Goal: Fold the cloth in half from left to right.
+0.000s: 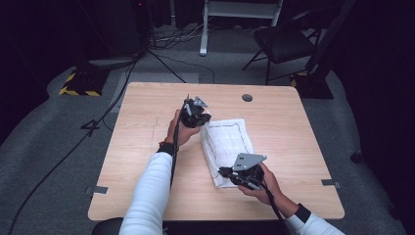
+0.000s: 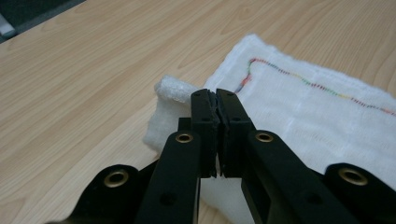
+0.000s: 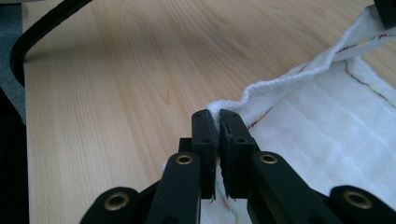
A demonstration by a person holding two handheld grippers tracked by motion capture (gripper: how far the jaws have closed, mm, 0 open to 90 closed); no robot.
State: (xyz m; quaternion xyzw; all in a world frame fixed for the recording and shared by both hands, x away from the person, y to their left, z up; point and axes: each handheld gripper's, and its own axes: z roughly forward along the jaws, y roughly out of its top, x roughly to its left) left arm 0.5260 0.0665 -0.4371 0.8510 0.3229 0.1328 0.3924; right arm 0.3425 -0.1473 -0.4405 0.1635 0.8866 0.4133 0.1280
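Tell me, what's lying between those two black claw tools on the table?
The white cloth spans that stretch: the left gripper pinches its far corner, the right gripper its near edge, seen in the high view. Both jaw pairs are closed on fabric.

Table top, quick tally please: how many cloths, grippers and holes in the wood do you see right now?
White cloths: 1
Grippers: 2, the left gripper and the right gripper, each shut on an edge of the cloth
Round holes in the table: 1
Total: 4
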